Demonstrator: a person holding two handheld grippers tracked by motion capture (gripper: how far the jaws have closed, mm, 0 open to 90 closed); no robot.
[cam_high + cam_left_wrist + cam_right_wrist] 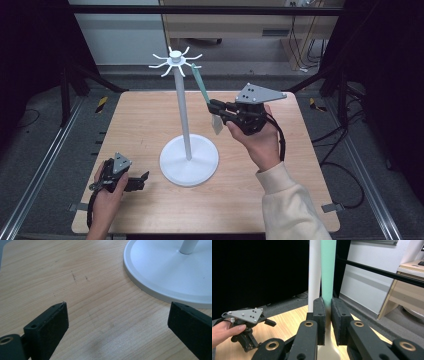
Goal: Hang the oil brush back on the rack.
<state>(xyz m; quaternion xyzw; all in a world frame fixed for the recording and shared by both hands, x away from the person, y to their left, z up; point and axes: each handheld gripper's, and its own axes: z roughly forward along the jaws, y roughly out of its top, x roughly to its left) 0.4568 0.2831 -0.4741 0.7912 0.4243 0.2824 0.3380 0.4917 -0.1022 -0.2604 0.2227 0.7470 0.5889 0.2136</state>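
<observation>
Left gripper (142, 178) rests on the table (280, 190) just left of the stand (189, 159) base, jaws apart and empty. Right gripper (214, 106), right of the pole, clamps a green-handled utensil (202, 86); its long axis slants up-left, tip near a hook (194, 66) of the crown.

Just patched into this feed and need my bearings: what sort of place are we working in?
Most likely a lab recording rig, not a home: a bare wooden table ringed by black frame bars, with loose cables trailing over grey floor and office furniture behind.
</observation>
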